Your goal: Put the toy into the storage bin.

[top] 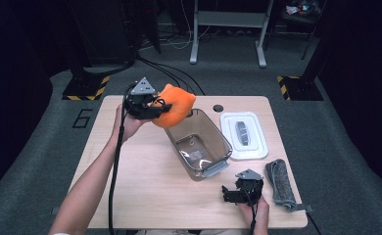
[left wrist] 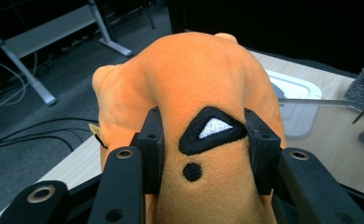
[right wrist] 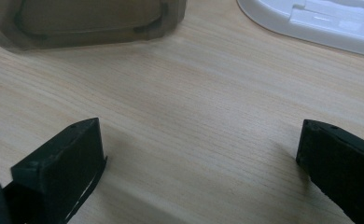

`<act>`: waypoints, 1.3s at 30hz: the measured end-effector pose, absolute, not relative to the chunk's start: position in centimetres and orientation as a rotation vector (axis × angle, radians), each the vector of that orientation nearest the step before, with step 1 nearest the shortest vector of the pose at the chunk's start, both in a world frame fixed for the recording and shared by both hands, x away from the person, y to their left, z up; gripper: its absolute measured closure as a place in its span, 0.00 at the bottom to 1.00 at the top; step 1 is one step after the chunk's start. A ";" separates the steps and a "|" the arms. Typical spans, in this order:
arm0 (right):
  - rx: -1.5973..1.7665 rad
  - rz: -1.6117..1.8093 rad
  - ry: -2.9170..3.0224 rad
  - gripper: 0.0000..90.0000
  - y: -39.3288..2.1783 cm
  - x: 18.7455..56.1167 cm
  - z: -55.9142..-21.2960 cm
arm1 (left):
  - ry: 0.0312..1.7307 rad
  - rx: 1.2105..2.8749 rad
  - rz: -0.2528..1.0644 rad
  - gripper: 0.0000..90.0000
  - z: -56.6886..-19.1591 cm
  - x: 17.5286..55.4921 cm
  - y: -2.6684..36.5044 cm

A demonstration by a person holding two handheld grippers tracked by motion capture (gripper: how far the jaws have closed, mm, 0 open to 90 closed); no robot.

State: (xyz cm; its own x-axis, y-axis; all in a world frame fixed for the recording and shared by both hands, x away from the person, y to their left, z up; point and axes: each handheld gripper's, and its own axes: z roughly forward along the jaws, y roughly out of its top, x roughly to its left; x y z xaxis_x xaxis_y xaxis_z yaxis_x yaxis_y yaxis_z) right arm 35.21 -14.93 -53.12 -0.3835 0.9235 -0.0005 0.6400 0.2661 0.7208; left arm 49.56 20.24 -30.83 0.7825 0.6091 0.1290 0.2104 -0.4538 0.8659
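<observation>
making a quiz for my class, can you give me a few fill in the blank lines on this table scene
1. The left gripper is shut on an ____ plush toy.
2. The toy hangs above the far end of a clear ____.
3. The white lid lies on the table, ____ the bin.
4. The right gripper's jaws stand ____.

Missing words: orange; bin; beside; open

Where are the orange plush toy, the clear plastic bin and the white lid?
orange plush toy point(top: 177, 108), high view, on its orange body beside the left gripper.
clear plastic bin point(top: 213, 131), high view, on its right wall.
white lid point(top: 258, 142), high view, on its flat right border.
</observation>
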 end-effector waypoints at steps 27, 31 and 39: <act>1.415 0.901 2.116 0.00 -14.9 35.2 -53.1 | 0.499 2.117 0.455 0.65 -34.2 50.9 16.0; 1.414 0.901 2.116 0.00 -14.9 35.2 -53.1 | 0.491 2.134 0.457 0.65 -34.9 51.0 15.7; 1.416 0.901 2.116 0.00 -14.9 35.2 -53.1 | 0.488 2.165 0.435 0.64 -36.0 51.4 15.3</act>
State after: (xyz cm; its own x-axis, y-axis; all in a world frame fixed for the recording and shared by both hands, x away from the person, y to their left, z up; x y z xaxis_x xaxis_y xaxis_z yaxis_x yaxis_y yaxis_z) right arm 35.21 -14.92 -53.13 -0.3813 0.9245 -0.0009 0.6399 0.2646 0.7215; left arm 51.39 15.34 -35.99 0.8633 0.4864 0.1348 0.1901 -0.5608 0.8058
